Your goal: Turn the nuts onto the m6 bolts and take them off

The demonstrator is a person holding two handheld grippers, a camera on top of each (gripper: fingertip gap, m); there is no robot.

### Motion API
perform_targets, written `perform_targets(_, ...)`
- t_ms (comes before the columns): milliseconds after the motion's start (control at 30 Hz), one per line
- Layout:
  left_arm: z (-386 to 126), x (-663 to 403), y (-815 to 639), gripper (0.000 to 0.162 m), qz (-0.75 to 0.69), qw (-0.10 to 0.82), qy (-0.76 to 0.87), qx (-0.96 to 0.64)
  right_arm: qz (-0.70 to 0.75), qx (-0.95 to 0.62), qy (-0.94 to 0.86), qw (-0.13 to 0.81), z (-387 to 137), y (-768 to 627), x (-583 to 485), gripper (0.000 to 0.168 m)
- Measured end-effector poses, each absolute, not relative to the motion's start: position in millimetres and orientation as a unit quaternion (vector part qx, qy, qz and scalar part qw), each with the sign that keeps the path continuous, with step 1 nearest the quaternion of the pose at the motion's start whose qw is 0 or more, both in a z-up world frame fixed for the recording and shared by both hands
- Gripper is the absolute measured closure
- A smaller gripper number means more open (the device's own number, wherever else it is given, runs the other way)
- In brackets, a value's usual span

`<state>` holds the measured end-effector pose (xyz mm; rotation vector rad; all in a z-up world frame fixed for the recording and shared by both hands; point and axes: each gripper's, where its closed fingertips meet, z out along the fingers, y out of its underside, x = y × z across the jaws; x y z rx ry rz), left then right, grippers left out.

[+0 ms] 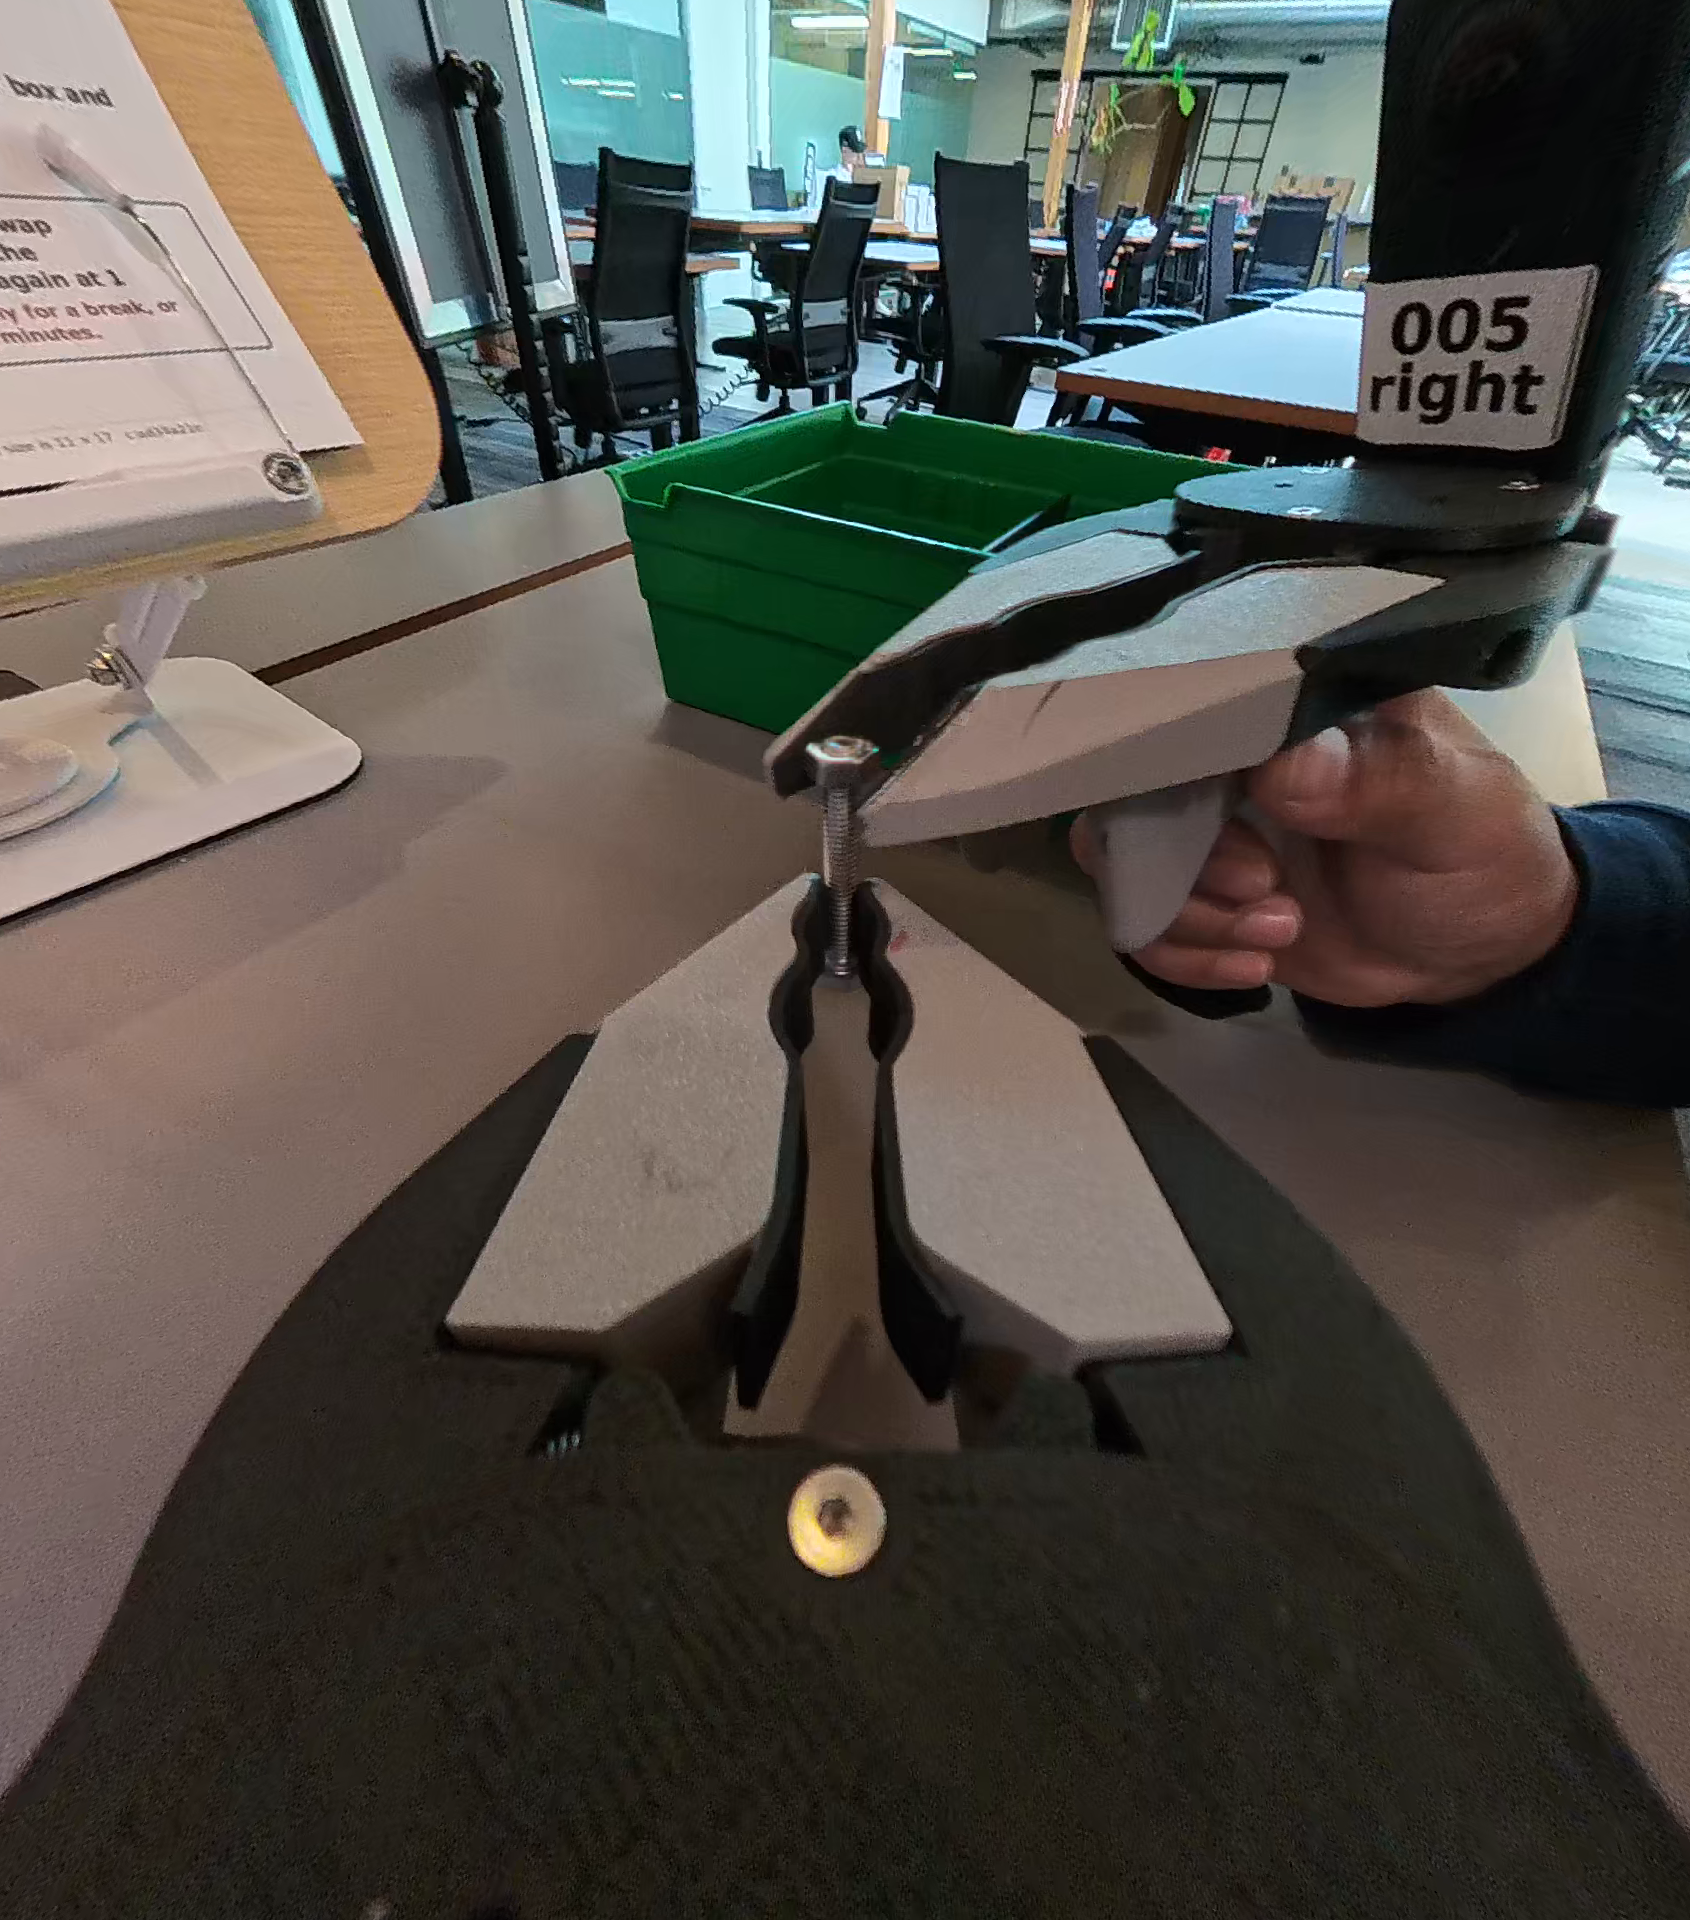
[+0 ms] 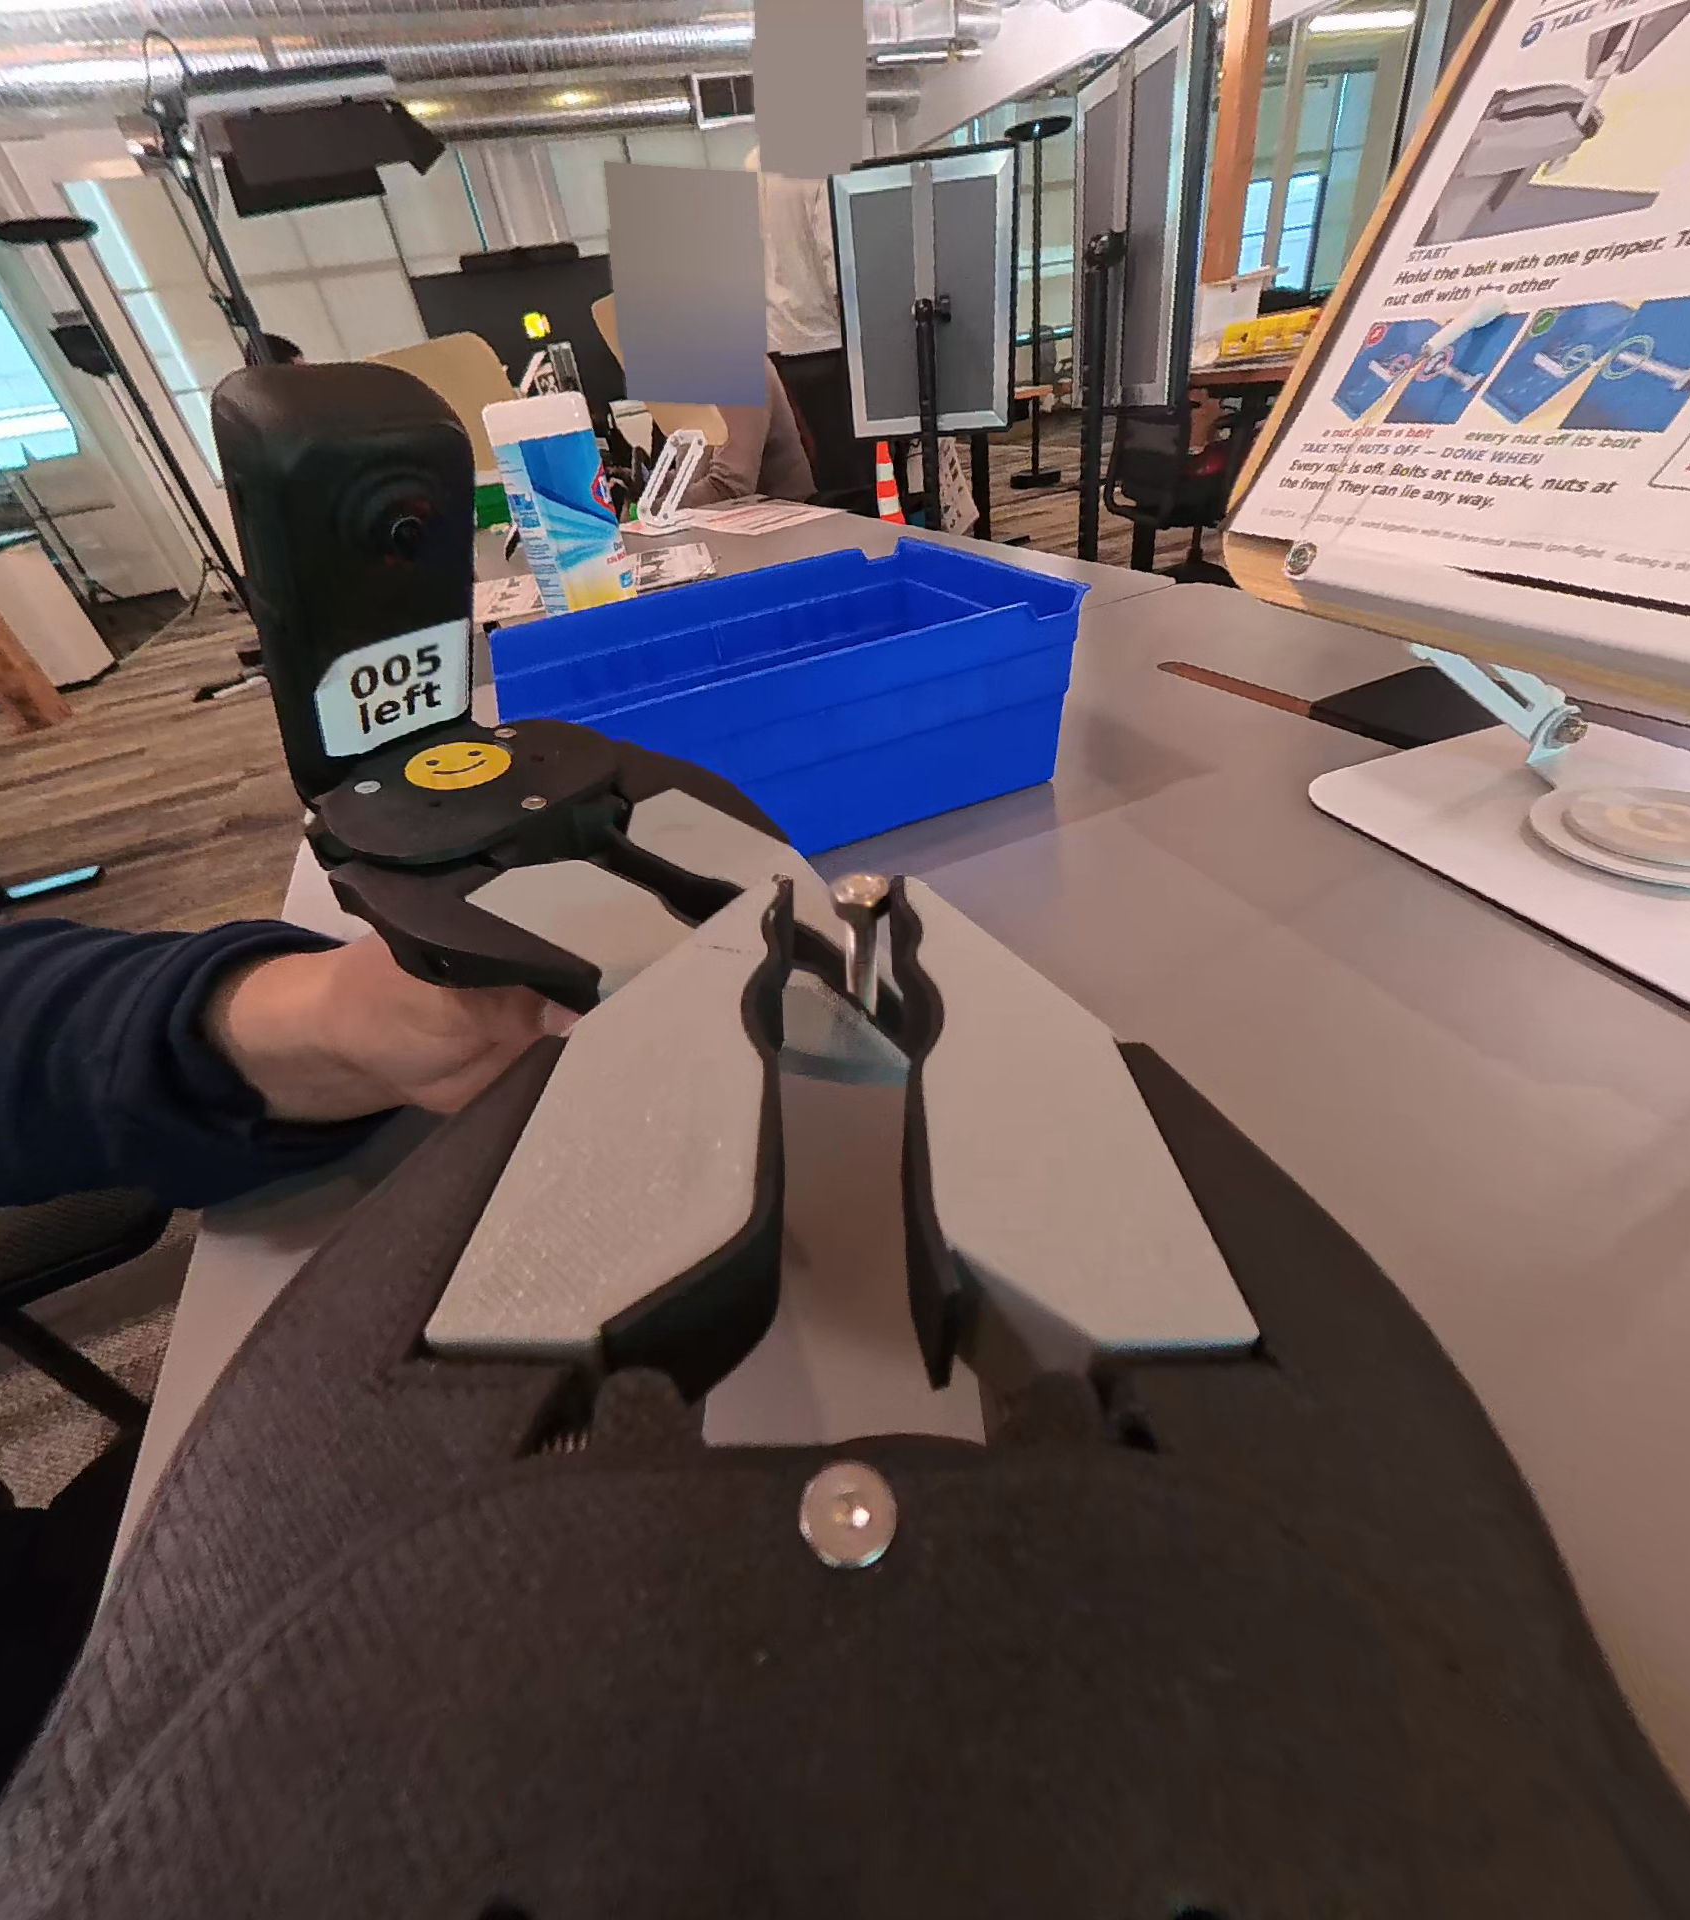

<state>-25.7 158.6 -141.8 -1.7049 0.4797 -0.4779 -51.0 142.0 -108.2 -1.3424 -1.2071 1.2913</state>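
My left gripper (image 1: 841, 920) is shut on the lower end of a silver bolt (image 1: 841, 862) and holds it upright above the grey table (image 1: 353, 1039). A nut (image 1: 841, 750) sits at the top of the bolt's thread. My right gripper (image 2: 841, 899) comes in from the right at nut height with its fingertips on either side of the nut (image 2: 860, 891). Its jaws are slightly apart: the nut lies against the right pad, with a gap to the left pad. The left gripper (image 2: 612, 935) shows at the left of the right wrist view, mostly hidden under the right gripper's finger.
A green bin (image 1: 799, 582) stands behind the grippers on one side and a blue bin (image 2: 789, 707) on the other. A white stand with an instruction sheet (image 1: 93, 748) (image 2: 1547, 821) is at the table's back. A wipes canister (image 2: 560, 499) stands beyond the blue bin. Left and right tips are no more than a few centimetres apart.
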Motion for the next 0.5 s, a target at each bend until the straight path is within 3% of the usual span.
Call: perform_targets(500,-142.2,-23.6,158.0,0.158,-0.204,0.609,0.214,-0.736,0.515,-0.542,-0.484,0.454,-106.5,144.1,-49.4,0.15)
